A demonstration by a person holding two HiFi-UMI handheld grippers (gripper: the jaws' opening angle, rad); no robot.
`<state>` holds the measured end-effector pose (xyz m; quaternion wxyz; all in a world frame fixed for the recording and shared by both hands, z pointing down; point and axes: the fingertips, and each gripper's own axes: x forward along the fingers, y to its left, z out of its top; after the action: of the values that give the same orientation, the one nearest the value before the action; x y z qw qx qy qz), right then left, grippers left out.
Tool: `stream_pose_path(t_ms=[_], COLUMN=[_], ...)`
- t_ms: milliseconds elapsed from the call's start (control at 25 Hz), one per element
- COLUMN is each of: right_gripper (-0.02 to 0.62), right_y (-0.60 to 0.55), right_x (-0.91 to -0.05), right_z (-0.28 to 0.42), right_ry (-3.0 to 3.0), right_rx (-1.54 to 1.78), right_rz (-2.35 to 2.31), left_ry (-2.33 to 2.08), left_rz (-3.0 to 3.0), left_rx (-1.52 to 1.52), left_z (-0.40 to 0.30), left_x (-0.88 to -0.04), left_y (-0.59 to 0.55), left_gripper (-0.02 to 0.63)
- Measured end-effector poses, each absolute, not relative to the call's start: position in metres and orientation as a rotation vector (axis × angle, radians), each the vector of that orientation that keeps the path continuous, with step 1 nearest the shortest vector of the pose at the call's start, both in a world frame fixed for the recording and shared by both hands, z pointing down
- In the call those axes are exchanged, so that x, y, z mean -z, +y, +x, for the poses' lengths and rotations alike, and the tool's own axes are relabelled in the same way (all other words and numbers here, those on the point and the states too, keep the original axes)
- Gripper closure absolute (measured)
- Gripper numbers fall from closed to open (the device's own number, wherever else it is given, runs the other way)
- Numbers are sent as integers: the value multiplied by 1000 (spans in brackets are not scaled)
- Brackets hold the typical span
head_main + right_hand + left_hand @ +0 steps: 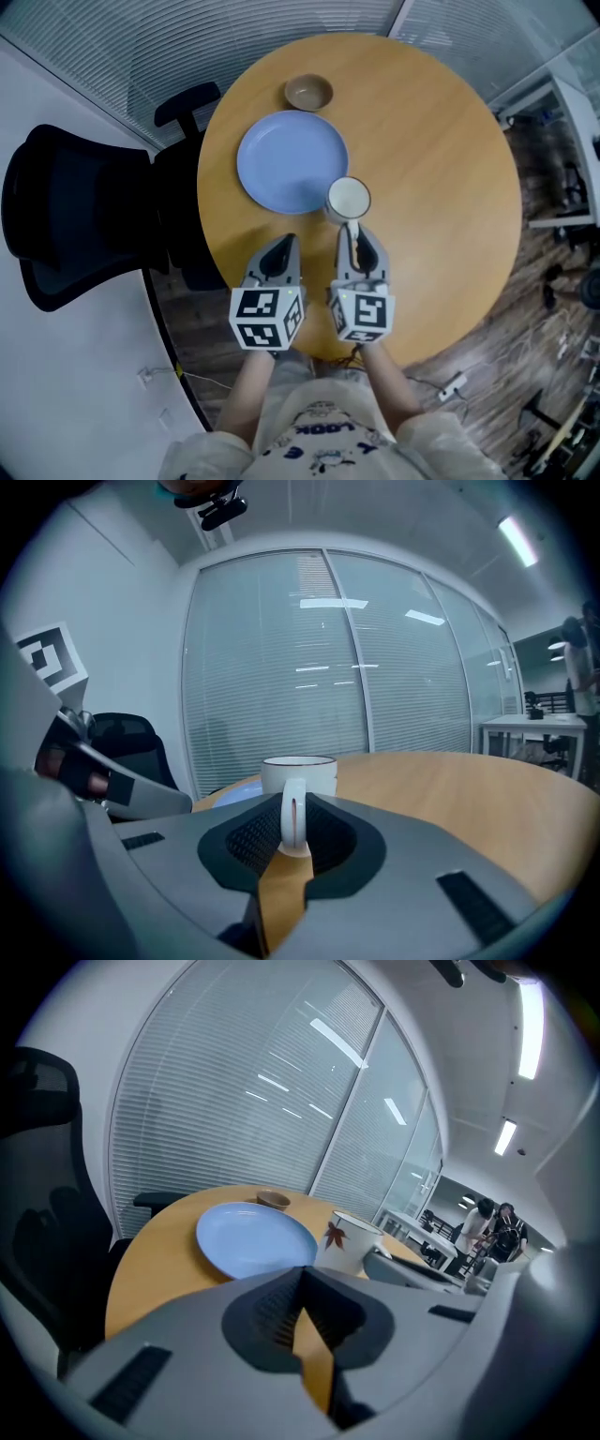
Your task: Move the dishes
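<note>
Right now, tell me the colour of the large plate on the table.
The plate is plain light blue; it shows best in the head view.

1. Head view: high above, looking steeply down on the whole round table [441,187].
2. Left gripper view: low at the table's 6 o'clock edge, facing 12 o'clock; plate [255,1239] near.
3. Right gripper view: same edge, almost level, facing 12 o'clock; mug [300,771] very close.
4. All three share mug, plate, tabletop.

Round wood table [441,187] w/ blue plate [291,161], sm brown bowl [308,92] just beyond.
</note>
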<state>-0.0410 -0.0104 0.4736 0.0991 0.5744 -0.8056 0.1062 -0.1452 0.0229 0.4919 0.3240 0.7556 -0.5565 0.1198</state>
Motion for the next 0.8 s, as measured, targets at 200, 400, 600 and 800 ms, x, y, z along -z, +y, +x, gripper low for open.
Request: stream_pose_path(t_ms=[200,400,600,800], right_gripper=[540,540,540,540], right_y=[3,15,25,26], right_x=[-485,-504,-522,-526], right_z=[-58,-64,-64,-65], right_ry=[-2389,-2384,-2359,-2324], right_rx=[-341,-365,-385,-355], right_rz=[1636,1599,1581,1590], left_ry=[-1490,-1500,-1498,-1501], left_rz=[1941,1916,1901,1898], left_rx=[-300,-296,-294,-295], left_z=[-161,-166,-166,-169], left_x=[-498,-507,-512,-515], left_y=[35,43,49,51], left_gripper=[603,603,603,603])
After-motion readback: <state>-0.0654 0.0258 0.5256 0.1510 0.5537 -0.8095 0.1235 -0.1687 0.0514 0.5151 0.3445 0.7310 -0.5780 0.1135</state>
